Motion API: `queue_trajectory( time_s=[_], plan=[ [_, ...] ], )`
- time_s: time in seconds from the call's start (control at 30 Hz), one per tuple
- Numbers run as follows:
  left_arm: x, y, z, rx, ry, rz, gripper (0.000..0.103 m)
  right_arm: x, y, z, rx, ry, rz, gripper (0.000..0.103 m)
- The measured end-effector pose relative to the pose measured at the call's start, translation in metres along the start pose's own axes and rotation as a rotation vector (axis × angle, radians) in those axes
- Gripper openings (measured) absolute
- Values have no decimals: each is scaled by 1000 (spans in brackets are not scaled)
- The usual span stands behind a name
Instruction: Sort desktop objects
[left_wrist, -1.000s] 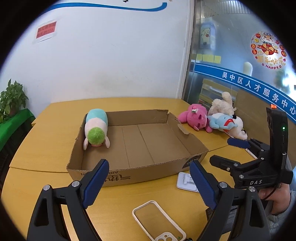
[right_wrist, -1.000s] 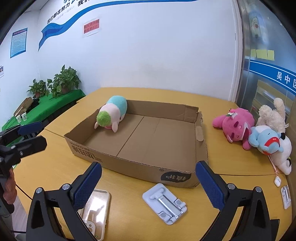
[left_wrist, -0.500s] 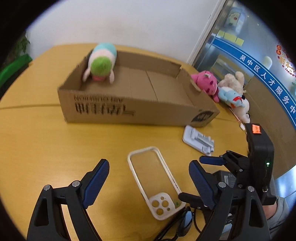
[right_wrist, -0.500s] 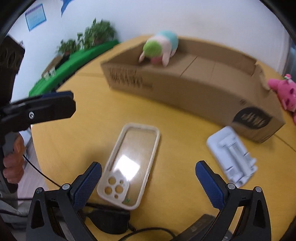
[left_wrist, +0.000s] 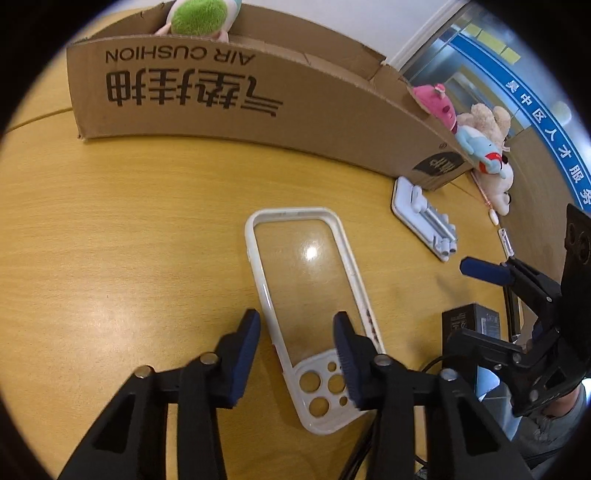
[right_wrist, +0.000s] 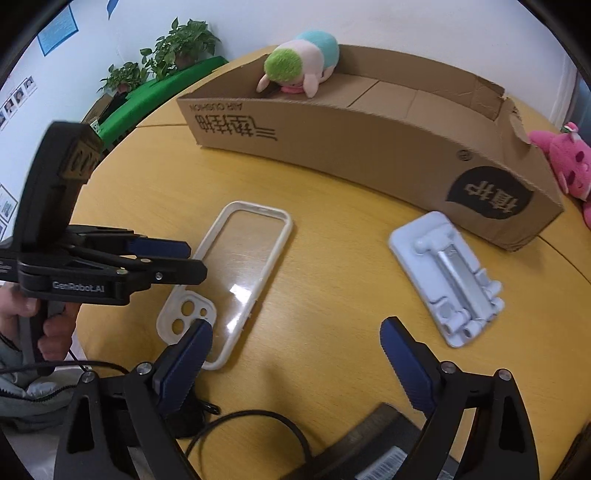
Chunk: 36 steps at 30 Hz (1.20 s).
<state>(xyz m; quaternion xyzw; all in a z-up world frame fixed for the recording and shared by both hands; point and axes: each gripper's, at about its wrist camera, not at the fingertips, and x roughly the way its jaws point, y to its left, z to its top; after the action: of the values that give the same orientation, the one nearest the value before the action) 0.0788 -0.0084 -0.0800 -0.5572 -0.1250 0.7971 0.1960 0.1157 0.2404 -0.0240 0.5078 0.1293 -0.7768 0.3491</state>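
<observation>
Left gripper (left_wrist: 295, 341) low over the table (left_wrist: 129, 229), pointing steeply down. Its jaws have just been closing and now stand partly narrowed, straddling the left rim of the phone case (left_wrist: 314, 295) near the camera-hole end. Left pad sits off the case over bare wood, right pad over the clear back. Whether either pad touches the rim cannot be told; no pinch is evident.

Case lies flat, open side up, between the box (left_wrist: 229, 96) and the near edge. Its lower corner is hidden behind the gripper's right finger.

Right gripper (right_wrist: 295, 354) has jaws spread wide, having just narrowed slightly, with nothing between them but tabletop. Its left pad overlaps the case's near corner in the right wrist view; contact is unclear. The phone stand (right_wrist: 447, 277) lies flat just beyond its right finger, beside the box's near corner.

In the box's far corner is a plush (right_wrist: 299, 66) with a green head; its lower body is hidden by the box wall. Outside the box on the right, a pink plush (right_wrist: 565, 166) is cut off by the frame; in the left wrist view, two more toys are packed against it, hard to separate.

At the bottom edge are a black cable (right_wrist: 258, 421) and a dark labelled item, both partly hidden behind the fingers. A hand (right_wrist: 48, 325) grips the left tool's handle, half cut off.
</observation>
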Motion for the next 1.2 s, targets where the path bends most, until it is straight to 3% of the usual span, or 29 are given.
queue_trajectory(
  time_s=[0.03,0.17,0.2,0.23,0.3,0.4,0.63,0.77,1.03,1.2],
  plan=[
    [0,1,1,-3,1,-7,34,0,-2,2,6,2,7,92],
    [0,10,4,-29,12,-3,10,0,1,8,4,3,45,92],
    [1,12,4,-40,15,-11,8,4,8,12,-6,6,56,91],
    [0,15,5,-52,14,-27,8,7,12,13,-12,9,68,88],
    [2,15,6,-55,12,-32,8,20,21,16,-10,31,82,69],
    [2,15,8,-51,9,-19,7,38,26,19,-18,77,71,49],
    [3,17,12,-60,9,-16,7,51,31,20,-38,113,76,33],
    [4,14,16,-42,10,-2,7,55,32,26,-44,110,75,16],
    [-3,11,34,-8,-25,9,7,55,17,38,-9,71,88,13],
    [-24,0,44,20,-75,-5,6,19,9,46,17,-54,116,11]
  ],
)
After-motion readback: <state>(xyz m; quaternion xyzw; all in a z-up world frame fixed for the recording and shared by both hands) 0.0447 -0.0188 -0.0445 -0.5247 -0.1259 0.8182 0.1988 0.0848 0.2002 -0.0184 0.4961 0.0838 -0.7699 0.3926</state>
